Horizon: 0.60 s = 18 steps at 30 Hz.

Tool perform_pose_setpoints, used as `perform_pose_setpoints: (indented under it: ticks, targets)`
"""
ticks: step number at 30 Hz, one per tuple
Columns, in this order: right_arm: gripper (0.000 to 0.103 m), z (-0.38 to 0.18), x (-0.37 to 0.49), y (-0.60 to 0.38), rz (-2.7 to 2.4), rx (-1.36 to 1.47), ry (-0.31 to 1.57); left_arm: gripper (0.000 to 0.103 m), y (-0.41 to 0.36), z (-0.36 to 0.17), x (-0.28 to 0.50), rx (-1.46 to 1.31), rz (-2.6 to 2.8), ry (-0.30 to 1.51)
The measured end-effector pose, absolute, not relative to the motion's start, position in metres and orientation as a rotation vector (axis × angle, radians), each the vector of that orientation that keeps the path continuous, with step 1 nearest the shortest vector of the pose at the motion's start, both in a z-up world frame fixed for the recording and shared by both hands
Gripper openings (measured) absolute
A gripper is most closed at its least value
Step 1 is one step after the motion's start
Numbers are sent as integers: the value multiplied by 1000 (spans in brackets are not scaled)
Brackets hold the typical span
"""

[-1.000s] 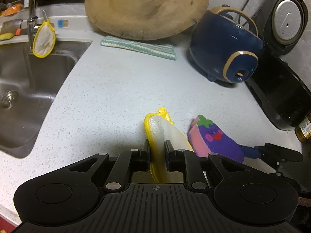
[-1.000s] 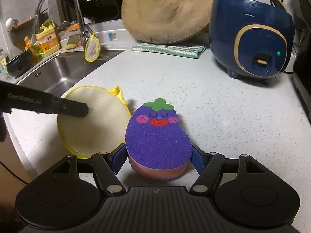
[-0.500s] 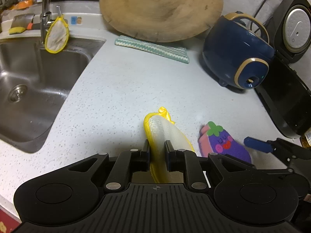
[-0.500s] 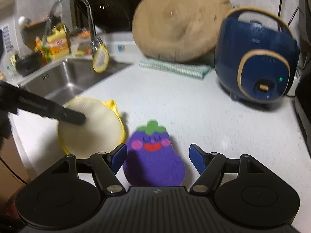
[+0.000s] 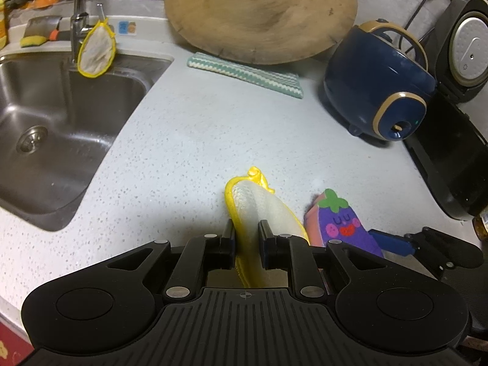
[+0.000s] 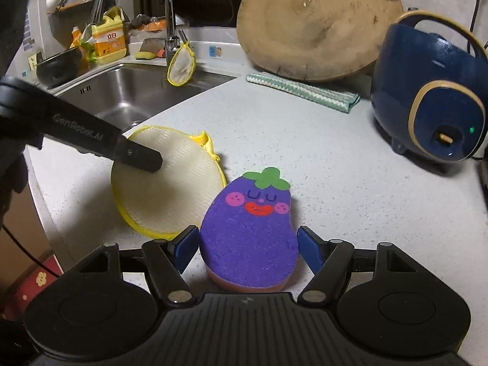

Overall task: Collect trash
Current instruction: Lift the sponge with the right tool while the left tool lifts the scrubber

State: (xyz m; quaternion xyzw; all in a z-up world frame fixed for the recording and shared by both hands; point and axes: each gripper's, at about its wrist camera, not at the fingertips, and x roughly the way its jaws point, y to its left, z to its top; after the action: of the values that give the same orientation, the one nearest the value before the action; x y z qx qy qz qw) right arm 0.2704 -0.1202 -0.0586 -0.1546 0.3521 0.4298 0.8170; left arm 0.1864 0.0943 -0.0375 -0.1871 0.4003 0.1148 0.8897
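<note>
A round white scrubbing pad with a yellow rim (image 5: 262,204) stands on edge on the speckled counter, with my left gripper (image 5: 246,228) shut on it. In the right wrist view the same pad (image 6: 170,189) leans with a left finger (image 6: 137,155) pressed on its face. A purple eggplant-shaped sponge (image 6: 247,222) with a pink underside lies on the counter just right of the pad. My right gripper (image 6: 247,241) straddles it, open, with its blue pads close to the sponge's sides and thin gaps showing. The left wrist view shows the sponge (image 5: 338,222) beside one blue right finger (image 5: 387,241).
A steel sink (image 5: 45,116) lies to the left, with a second yellow-rimmed pad (image 5: 96,50) hanging from its faucet. A round wooden board (image 5: 259,15) and striped cloth (image 5: 244,73) stand at the back. A blue cooker (image 5: 378,91) and an open black cooker (image 5: 451,164) stand on the right.
A second ago the sponge sat snug between the right pads; then it lay ahead of the fingers, and now they straddle it again. The left gripper kept its hold on the pad.
</note>
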Motion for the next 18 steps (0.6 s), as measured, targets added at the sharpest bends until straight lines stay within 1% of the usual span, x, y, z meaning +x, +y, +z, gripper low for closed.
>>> perform_pose_setpoints:
  ticks: [7,8,10,18]
  targets:
    - [71,-65,282,-108,901,-309,768,19,95,-40,181,-406,247,825]
    - [68,-65,284,-108,905,-301,772,19,96,-40,179,-411,246,819]
    - [68,-63,284,-110,904,-279,774,18,98,-38,172,-423,242,795]
    - [68,-27,248,-125,855,-224,677,18,131,-19,118,-448,208,673]
